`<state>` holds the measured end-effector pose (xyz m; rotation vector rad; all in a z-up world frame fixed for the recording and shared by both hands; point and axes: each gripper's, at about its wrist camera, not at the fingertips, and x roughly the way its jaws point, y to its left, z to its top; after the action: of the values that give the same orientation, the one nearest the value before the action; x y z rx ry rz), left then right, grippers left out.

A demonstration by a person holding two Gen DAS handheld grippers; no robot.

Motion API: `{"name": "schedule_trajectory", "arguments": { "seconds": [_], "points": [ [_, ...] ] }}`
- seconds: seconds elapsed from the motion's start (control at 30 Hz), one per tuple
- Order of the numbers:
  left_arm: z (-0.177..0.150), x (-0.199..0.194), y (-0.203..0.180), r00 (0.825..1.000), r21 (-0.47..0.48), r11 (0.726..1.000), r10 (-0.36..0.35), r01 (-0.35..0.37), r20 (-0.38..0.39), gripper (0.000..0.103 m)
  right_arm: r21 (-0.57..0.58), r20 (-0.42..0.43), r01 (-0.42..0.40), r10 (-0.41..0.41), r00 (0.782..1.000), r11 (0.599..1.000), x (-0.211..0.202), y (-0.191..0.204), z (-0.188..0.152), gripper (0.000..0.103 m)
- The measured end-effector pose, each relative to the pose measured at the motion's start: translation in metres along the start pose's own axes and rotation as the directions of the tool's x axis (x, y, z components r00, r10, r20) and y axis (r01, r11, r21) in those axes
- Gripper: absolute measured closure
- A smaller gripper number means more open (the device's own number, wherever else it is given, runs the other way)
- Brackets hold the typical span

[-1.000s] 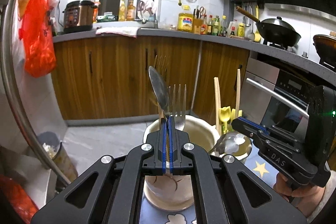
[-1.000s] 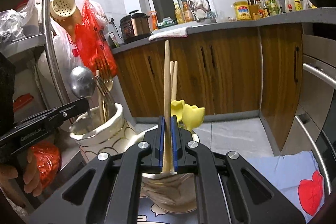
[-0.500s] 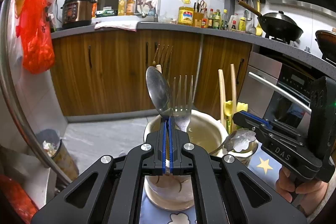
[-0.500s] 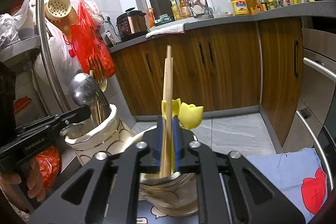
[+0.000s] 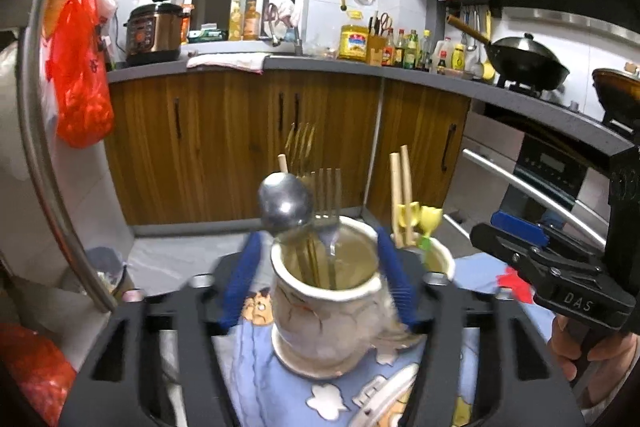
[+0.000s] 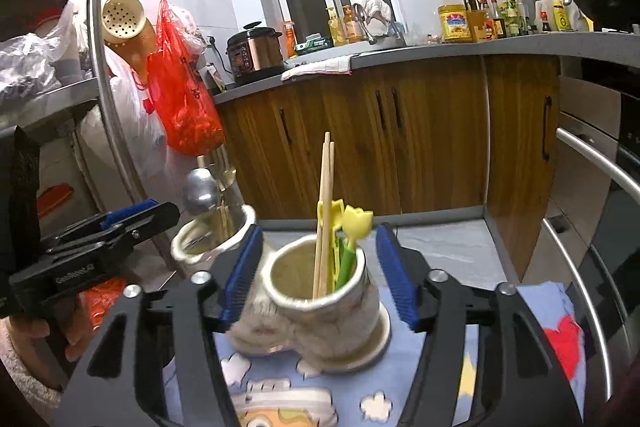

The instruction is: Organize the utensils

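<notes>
Both grippers, left point(image 5: 320, 279) and right point(image 6: 318, 271), released and now gape empty; steel spoon point(image 5: 286, 205) and wooden chopsticks point(image 6: 325, 211) are light, stiff, slippery—regrip mid-shaft.

Left gripper point(image 5: 320, 279) and right gripper point(image 6: 320, 273) gape wide.

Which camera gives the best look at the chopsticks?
The right wrist view: the chopsticks stand dead centre in the near cup, visible from tip to where they enter it. The left wrist view shows them off to the right, lower part hidden behind the front cup.
</notes>
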<state>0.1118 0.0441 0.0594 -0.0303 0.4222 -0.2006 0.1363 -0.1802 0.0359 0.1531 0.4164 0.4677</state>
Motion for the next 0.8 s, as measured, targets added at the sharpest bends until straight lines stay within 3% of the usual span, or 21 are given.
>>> {"name": "schedule_trajectory", "arguments": {
  "seconds": [0.1, 0.17, 0.47, 0.63, 0.8],
  "points": [
    [-0.005, -0.017, -0.008, 1.000, 0.013, 1.000, -0.002, 0.002, -0.003, 0.032, -0.015, -0.007, 0.012, -0.012, 1.000, 1.000, -0.024, 0.002, -0.004, 0.031],
    [-0.012, -0.030, -0.013, 1.000, 0.018, 1.000, -0.004, 0.004, -0.008, 0.022, -0.022, -0.013, 0.012, -0.012, 1.000, 1.000, -0.036, 0.004, -0.007, 0.025],
    [-0.047, -0.069, -0.026, 1.000, 0.013, 1.000, 0.025, -0.025, -0.003, 0.011, -0.090, 0.004, 0.052, -0.052, 0.999, 0.995, -0.082, 0.019, -0.035, 0.007],
    [-0.067, -0.069, -0.025, 0.997, -0.004, 0.997, 0.071, -0.071, -0.001, 0.008, -0.148, 0.032, 0.115, -0.112, 0.993, 0.982, -0.089, 0.027, -0.053, 0.006],
    [-0.081, -0.060, -0.027, 0.992, 0.009, 0.992, 0.127, -0.127, -0.017, 0.007, -0.121, 0.012, 0.146, -0.146, 0.989, 0.982, -0.079, 0.021, -0.069, 0.006]
  ]
}}
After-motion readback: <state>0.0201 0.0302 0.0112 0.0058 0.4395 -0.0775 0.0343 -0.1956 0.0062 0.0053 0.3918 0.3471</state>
